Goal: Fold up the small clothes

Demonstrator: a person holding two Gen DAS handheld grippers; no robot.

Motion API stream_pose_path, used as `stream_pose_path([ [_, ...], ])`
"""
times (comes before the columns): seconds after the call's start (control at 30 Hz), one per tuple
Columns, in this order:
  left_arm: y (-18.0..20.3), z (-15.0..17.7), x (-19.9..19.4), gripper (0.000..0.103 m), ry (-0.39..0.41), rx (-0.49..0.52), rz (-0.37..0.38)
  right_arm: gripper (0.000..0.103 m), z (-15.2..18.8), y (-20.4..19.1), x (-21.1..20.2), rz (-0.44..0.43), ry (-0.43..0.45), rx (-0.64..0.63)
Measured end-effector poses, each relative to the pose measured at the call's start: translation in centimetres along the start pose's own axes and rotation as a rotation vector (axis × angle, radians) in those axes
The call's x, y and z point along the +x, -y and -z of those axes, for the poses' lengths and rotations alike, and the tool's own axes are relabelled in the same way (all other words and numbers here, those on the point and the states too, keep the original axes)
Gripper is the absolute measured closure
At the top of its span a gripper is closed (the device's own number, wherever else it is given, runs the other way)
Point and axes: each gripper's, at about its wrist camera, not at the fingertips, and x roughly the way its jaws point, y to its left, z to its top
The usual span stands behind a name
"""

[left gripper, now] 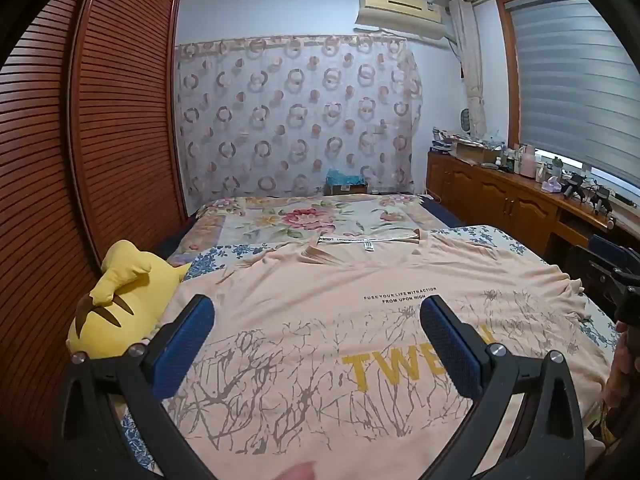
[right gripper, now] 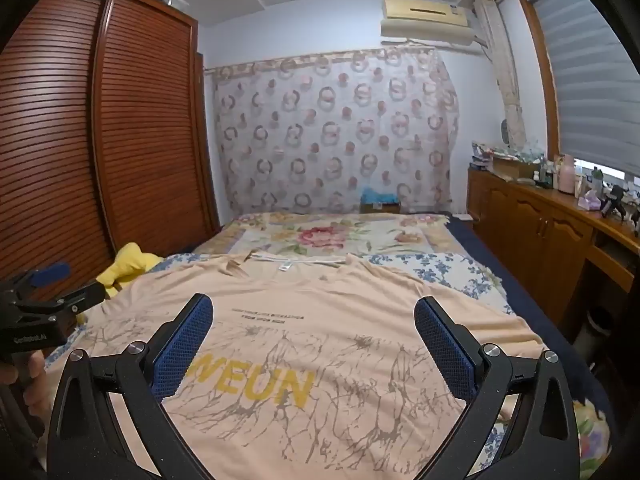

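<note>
A yellow plush toy (left gripper: 116,300) is seen at the left edge of the bed (left gripper: 320,216), touching the shirt's side. A peach T-shirt (left gripper: 320,320) is spread flat on the bed, collar far, printed with yellow letters, small black text and brown branch lines. The left gripper (left gripper: 316,320) and right gripper (right gripper: 314,320) are held above it, jaws wide apart, nothing gripped. A wooden cabinet (left gripper: 500,196) is seen right.

The left gripper (left gripper: 316,344) is black plastic with two wide curved arms, round silver screws and bumpy blue pads. The right gripper (right gripper: 314,346) looks just the same. Small white letters sit on the left gripper's black body.
</note>
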Motion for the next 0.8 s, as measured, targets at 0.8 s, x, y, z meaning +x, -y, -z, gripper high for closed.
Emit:
stream_pose_path([
  [0.8,-0.32,-0.2,-0.06,0.0,0.009,0.001,0.001,0.0,0.04,-0.03,-0.11,0.006,-0.007,-0.011],
])
